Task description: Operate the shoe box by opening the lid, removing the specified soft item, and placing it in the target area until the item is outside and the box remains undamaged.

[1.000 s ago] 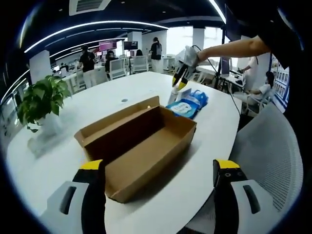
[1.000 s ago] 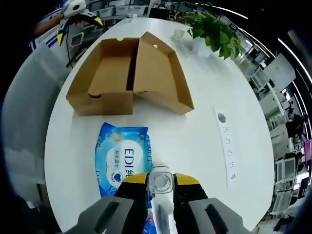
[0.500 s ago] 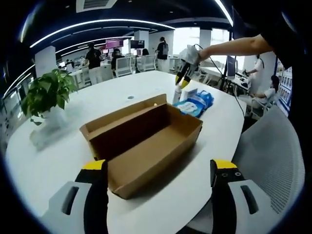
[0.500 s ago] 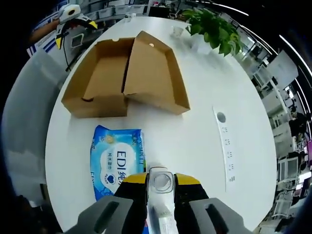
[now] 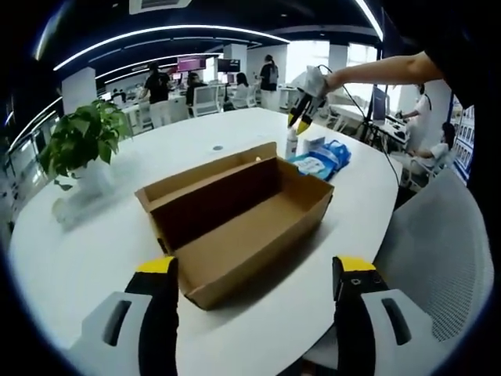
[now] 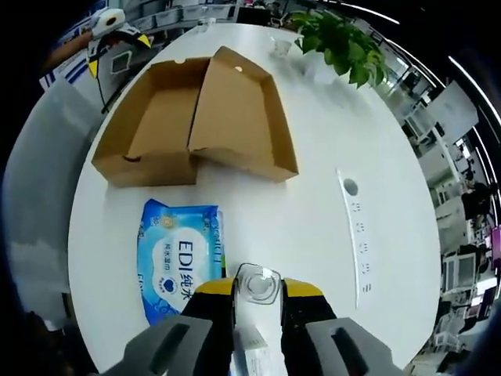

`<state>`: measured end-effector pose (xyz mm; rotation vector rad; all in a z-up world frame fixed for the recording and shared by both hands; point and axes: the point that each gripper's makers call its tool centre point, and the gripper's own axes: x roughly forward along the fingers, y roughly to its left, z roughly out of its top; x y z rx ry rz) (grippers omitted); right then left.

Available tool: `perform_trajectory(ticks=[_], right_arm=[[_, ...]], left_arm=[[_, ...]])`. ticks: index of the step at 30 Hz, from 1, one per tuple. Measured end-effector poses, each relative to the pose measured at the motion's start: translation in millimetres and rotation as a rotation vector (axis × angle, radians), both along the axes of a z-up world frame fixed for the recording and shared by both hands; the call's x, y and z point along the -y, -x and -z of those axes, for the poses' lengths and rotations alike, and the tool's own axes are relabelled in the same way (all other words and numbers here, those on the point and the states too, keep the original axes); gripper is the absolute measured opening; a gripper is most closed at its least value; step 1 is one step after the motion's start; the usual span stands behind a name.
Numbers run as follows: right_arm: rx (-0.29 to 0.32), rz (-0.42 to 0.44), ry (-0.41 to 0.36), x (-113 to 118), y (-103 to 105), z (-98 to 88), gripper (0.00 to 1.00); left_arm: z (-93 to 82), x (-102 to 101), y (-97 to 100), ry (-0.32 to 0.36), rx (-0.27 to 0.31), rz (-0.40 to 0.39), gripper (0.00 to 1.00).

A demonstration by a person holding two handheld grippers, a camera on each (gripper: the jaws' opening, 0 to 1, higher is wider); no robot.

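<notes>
Table: a big white oval table [image 6: 313,204] carries everything, with a potted plant [image 5: 77,145] near its far edge and a strip of sockets [image 6: 356,235] set into the top.

Shoe box: the brown shoe box [image 5: 243,215] lies open and looks empty, its lid [image 6: 239,117] folded back flat beside the tray. No crushed corner or tear shows in either view, so the "undamaged" part reads as met so far.

Soft item: the blue wipes pack [image 6: 178,257] lies flat on the table just beside the box's short end, clear of it. I take this as the soft item, already out and set down.

Bottle: a clear plastic bottle [image 6: 258,283] stands upright between the right gripper's jaws, close beside the pack; from above its cap end is all that is plain.

Right gripper: the right gripper [image 6: 258,294] is clamped on the bottle. Over the last second the box and pack have slid slightly in its view, so the hand has shifted a little. Whether the bottle's base touches the table is hard to say from here.

Left gripper: the left gripper [image 5: 254,274] hangs with jaws wide apart and nothing between them, at the box's near end. The box now sits a little nearer in its view, likely from the hand drifting.

Meaning: the removal looks finished; what remains is probably letting go of the bottle.
</notes>
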<state>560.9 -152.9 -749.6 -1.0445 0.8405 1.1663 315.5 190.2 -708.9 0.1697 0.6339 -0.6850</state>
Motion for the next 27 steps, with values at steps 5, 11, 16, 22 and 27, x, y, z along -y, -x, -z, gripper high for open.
perform_trajectory(ticks=[5,11,16,22,27], right_arm=[[-0.002,-0.031,0.008,2.6,1.2,-0.3,0.17],[0.0,-0.03,0.005,4.3,-0.4,-1.5,0.18],[0.012,-0.002,-0.016,2.5,-3.1,-4.0,0.24],[0.01,0.063,-0.064,-3.8,-3.7,-12.0,0.31],[0.016,0.112,-0.114,-12.0,-7.4,-19.5,0.34]], left_arm=[[4.6,-2.0,-0.4,-0.01,-0.008,-0.007,0.79],[10.0,-6.1,-2.1,-0.014,-0.014,-0.036,0.75],[15.9,-14.2,-5.6,-0.014,-0.025,-0.086,0.68],[23.1,-24.9,-9.7,-0.017,-0.034,-0.155,0.56],[28.3,-34.6,-14.1,-0.023,-0.037,-0.206,0.49]])
